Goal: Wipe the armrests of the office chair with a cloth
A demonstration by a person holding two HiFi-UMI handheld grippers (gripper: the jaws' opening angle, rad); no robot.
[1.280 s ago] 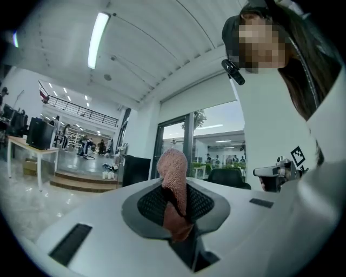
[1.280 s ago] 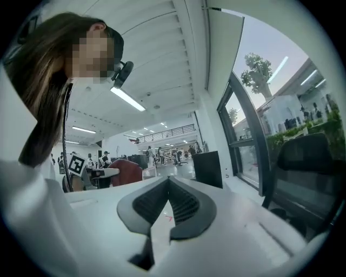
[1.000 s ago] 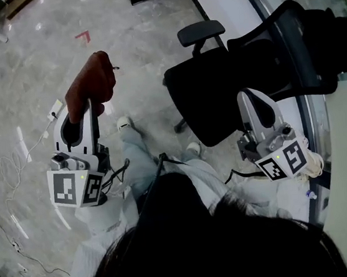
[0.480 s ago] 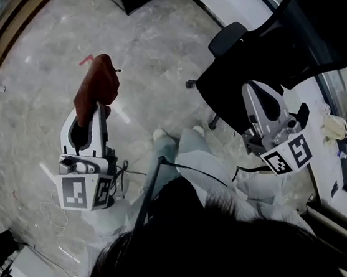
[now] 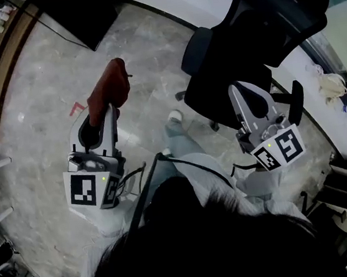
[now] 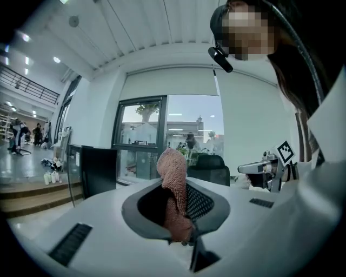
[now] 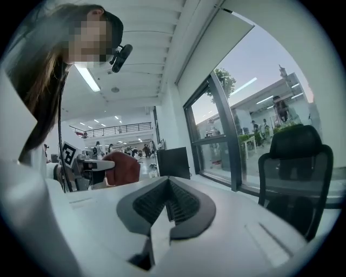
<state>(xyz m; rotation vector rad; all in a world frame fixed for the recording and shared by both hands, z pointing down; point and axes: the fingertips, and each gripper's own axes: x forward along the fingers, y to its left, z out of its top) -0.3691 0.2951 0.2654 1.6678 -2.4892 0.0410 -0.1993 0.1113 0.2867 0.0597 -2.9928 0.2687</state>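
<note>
Swung round: cloth clamped between left gripper fingers; right gripper fingers clenched, empty.

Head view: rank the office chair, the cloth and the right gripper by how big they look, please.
1. office chair: largest by far.
2. right gripper: next, though it sits nearer the camera, which makes it look bigger.
3. cloth: smallest.

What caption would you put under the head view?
From above: left gripper clamps a reddish-brown cloth, empty right gripper by a black office chair.
</note>
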